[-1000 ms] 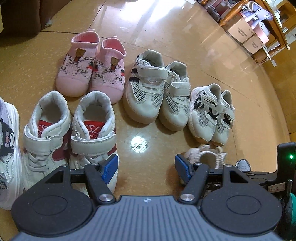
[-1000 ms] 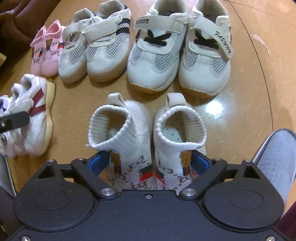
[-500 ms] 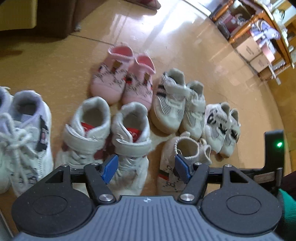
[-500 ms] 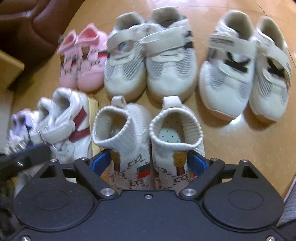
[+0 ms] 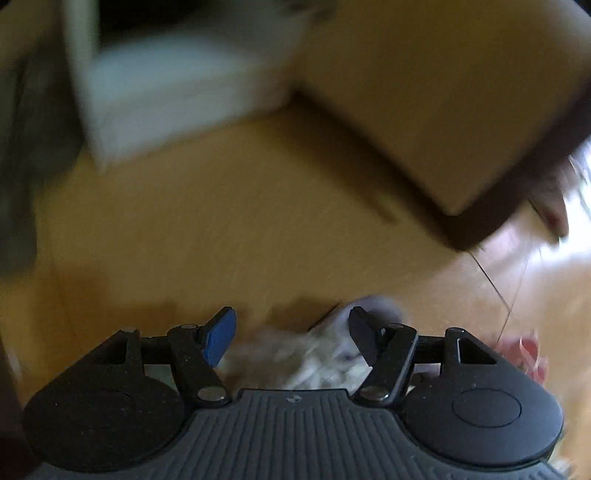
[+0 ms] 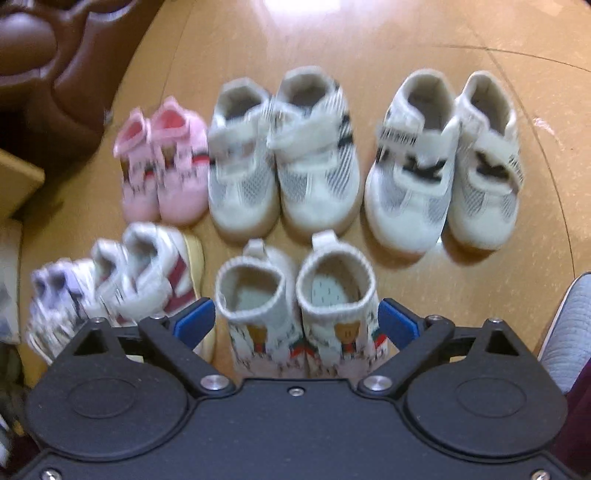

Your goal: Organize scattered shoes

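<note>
**Shoes in rows on the floor**

The glossy tan tile floor (image 6: pixel 461 33) carries a far row: pink knit bear shoes (image 6: pixel 166 162), white mesh strap sneakers (image 6: pixel 284 158), and white sneakers with black crossed laces (image 6: pixel 447 162). Nearer lie white-and-red strap sneakers (image 6: pixel 155 277), white knit bear sock-shoes (image 6: pixel 299 302) and blurred white lace-ups (image 6: pixel 55 295).

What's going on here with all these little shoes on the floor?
Someone holding a gripper in each hand is lining up children's shoes in pairs. The right gripper has its jaws open either side of the cream bear-patch pair, standing in the front row beside the white-and-red pair. Behind sit the pink pair and two white strap pairs. The left gripper, jaws open, is over a blurred whitish shoe elsewhere.
</note>
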Tool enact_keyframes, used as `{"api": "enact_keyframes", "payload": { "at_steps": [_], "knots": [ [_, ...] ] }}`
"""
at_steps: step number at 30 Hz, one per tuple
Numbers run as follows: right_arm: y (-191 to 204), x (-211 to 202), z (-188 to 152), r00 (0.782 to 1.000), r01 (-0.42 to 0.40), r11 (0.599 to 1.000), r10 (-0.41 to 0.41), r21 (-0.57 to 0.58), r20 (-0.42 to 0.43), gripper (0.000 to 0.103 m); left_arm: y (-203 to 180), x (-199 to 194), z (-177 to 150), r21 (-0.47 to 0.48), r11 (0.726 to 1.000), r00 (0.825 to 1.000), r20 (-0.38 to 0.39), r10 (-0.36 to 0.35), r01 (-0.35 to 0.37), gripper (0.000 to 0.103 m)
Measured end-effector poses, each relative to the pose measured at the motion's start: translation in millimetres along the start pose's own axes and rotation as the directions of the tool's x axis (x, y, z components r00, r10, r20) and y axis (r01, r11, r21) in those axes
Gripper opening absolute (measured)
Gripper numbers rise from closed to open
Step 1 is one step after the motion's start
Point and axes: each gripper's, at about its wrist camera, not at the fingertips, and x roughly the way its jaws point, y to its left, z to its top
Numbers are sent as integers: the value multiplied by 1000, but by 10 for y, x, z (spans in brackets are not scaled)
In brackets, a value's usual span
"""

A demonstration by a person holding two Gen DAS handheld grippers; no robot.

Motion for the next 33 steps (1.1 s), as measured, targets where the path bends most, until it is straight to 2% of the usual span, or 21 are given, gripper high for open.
{"api": "enact_keyframes", "payload": {
  "at_steps": [2,3,6,8,11,14,19,22,24,26,27,28,31,33],
  "knots": [
    [-69,-17,36,1000,-3,999,3,39,5,97,33,107,-70,-18,998,997,-42,-58,57,68],
    [-129,-27,36,1000,1,998,-1,64,5,97,-5,139,-99,9,997,996,-45,-77,78,68],
    [-278,-35,-46,1000,4,994,-3,113,-9,97,-276,185,-99,177,980,995,-51,-85,93,68],
    [-336,-12,-72,1000,7,993,-5,122,-16,97,-413,210,-100,228,967,991,-82,-102,118,79],
    [-358,25,-68,1000,10,992,-7,122,-26,97,-575,258,-167,309,945,991,-104,-82,111,80],
    [-361,97,-89,999,10,993,-6,117,-37,97,-608,267,-237,302,948,994,-86,-75,97,85],
    [-388,206,-144,998,-10,993,17,116,-56,97,-746,273,-322,403,908,990,-115,-77,117,91],
    [-447,186,-172,998,-10,993,17,120,-60,97,-803,255,-366,446,889,992,-117,-54,101,91],
    [-481,137,-160,998,-16,991,22,133,-50,97,-815,209,-328,407,910,994,-99,-40,77,91],
    [-505,48,-121,999,-20,990,24,141,-25,97,-853,92,-311,383,923,1000,-14,-16,20,91],
    [-522,-13,-88,1000,-26,990,27,142,-5,97,-938,42,-332,423,906,1000,17,-13,4,91],
    [-514,-28,-63,1000,-27,990,26,141,7,97,-1067,-15,-365,479,878,999,35,-34,13,91],
    [-588,-158,72,998,-19,991,12,132,55,97,-1462,-150,-477,615,782,989,28,-148,100,91],
    [-710,-285,223,996,16,996,-23,86,82,97,-1662,-209,-528,648,747,980,6,-201,149,91]
  ]
}}
